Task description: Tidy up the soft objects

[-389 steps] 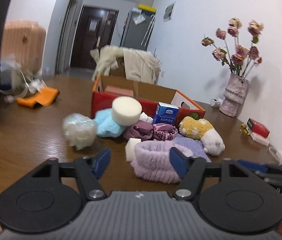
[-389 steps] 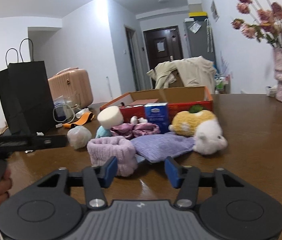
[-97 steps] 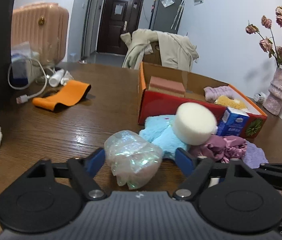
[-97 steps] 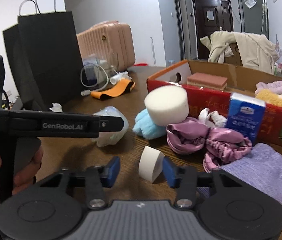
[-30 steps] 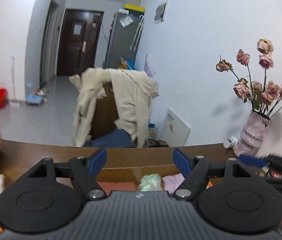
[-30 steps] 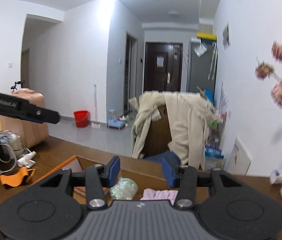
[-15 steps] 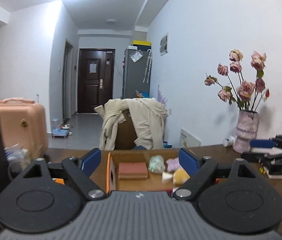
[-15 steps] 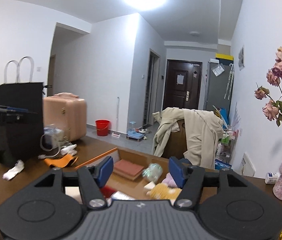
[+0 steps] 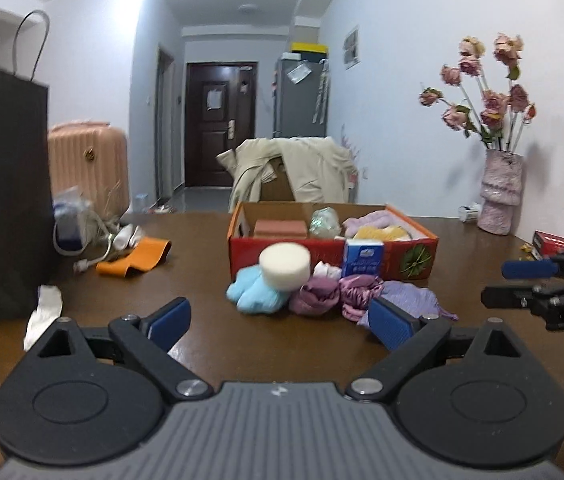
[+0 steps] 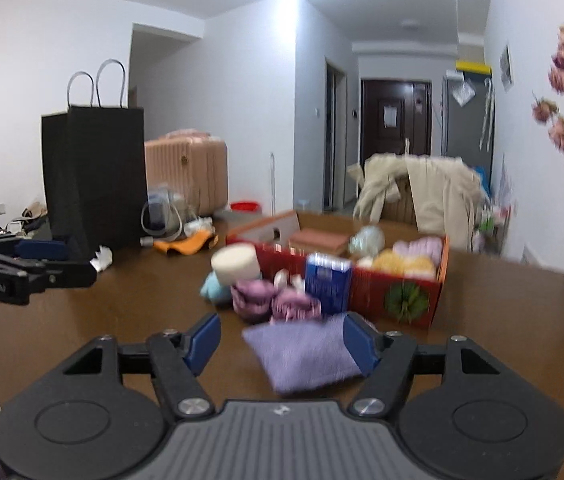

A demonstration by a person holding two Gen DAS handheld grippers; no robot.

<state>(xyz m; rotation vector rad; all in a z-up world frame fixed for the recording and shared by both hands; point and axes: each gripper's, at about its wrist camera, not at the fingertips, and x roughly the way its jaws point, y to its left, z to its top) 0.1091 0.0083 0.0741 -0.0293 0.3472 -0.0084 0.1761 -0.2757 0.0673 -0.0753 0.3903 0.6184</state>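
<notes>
Brown table carries a red cardboard box at its far centre, partly filled; a soft pile lies just in front: white sponge, blue plush, purple cloth. Left gripper and right gripper have just been opening; both stand wide, nothing gripped.

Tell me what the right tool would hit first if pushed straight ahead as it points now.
Probably the purple cloth lying on the table between the open right tool's fingers; behind it sit the scrunchies and the red box. Depth is uncertain.

Glossy wood table — fuzzy knit pouch.
</notes>
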